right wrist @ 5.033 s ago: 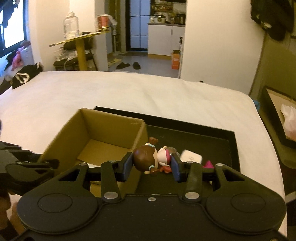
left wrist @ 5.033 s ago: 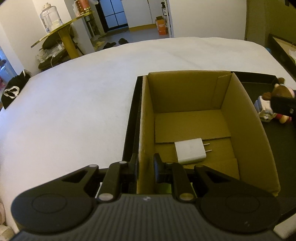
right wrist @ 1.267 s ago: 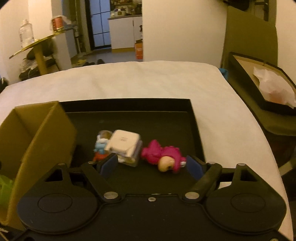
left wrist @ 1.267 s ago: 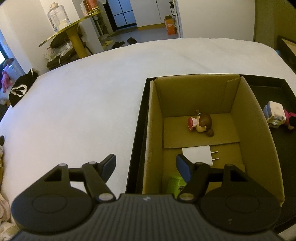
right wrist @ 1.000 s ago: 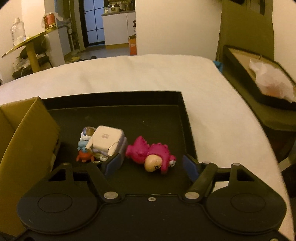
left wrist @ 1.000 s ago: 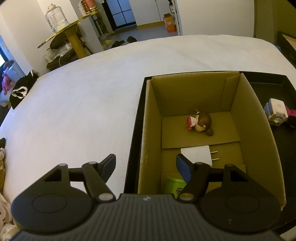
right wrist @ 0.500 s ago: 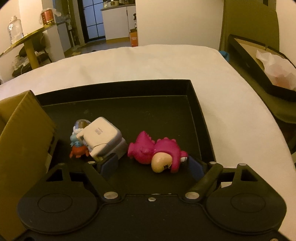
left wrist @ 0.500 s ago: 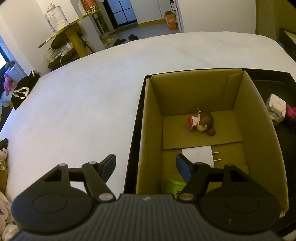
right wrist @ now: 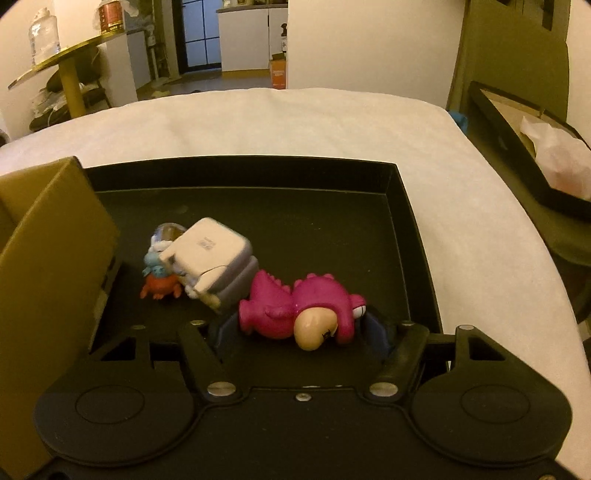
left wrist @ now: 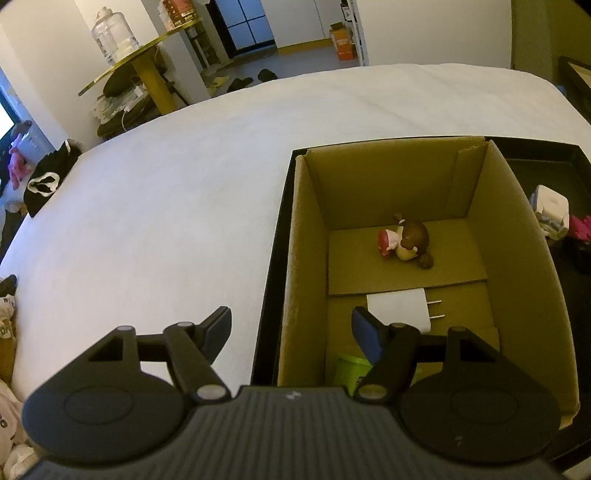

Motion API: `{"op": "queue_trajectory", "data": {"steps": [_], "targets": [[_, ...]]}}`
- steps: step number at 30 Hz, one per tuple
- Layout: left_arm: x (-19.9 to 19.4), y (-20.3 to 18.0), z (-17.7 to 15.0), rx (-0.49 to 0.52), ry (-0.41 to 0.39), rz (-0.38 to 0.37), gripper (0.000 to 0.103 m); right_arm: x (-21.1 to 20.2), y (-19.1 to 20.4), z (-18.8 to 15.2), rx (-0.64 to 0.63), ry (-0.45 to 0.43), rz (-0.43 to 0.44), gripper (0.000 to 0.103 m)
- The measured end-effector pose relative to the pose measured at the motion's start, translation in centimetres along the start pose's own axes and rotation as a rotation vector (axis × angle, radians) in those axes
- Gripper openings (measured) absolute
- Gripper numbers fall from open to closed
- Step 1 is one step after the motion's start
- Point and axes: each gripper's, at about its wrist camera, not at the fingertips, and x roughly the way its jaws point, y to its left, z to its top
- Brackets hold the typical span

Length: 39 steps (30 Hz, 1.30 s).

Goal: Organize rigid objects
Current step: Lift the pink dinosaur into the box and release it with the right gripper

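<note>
In the right wrist view a pink dinosaur toy point(right wrist: 303, 302) lies on the black tray point(right wrist: 406, 229). My right gripper point(right wrist: 301, 328) is closing on it, a pad touching each end. A white adapter point(right wrist: 210, 254) leans on a small figurine with an orange crab point(right wrist: 159, 280) just behind. The cardboard box point(left wrist: 517, 258) stands in the tray's left part and holds a brown-haired doll point(left wrist: 406, 240), a white plug charger point(left wrist: 399, 306) and a green item point(left wrist: 349, 369). My left gripper point(left wrist: 291, 321) stands open astride the box's left wall, gripping nothing.
The tray sits on a white bed point(left wrist: 166, 221). A black-edged box with crumpled paper point(right wrist: 535, 166) stands off the bed's right side. A yellow table with a glass jar point(left wrist: 114, 33) is far left, and a black garment point(left wrist: 44, 181) lies at the bed's left edge.
Five seconds ago my right gripper held the doll, which now lies in the box. Within the last second its jaws narrowed onto the pink dinosaur. The left gripper stayed put.
</note>
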Motion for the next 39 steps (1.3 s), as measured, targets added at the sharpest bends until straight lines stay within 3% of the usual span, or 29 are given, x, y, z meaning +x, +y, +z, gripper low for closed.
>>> {"op": "queue_trajectory", "data": {"steps": [15, 20, 28, 39], "targets": [[-0.4, 0.8, -0.4, -0.024, -0.024, -0.008, 0.070, -4.9, 0.4, 0.7, 0.003, -0.036, 0.009, 0.066], [-0.7, 0.9, -0.5, -0.031, -0.042, -0.022, 0.065, -6.6, 1.4, 0.8, -0.005, -0.054, 0.030, 0.066], [-0.6, 1.7, -0.8, -0.062, -0.037, -0.064, 0.038, -8.5, 3.9, 1.6, -0.038, -0.081, 0.068, 0.066], [-0.4, 1.8, -0.8, -0.067, -0.054, -0.106, 0.016, -9.9, 7.4, 2.3, -0.094, -0.099, 0.098, 0.067]]}}
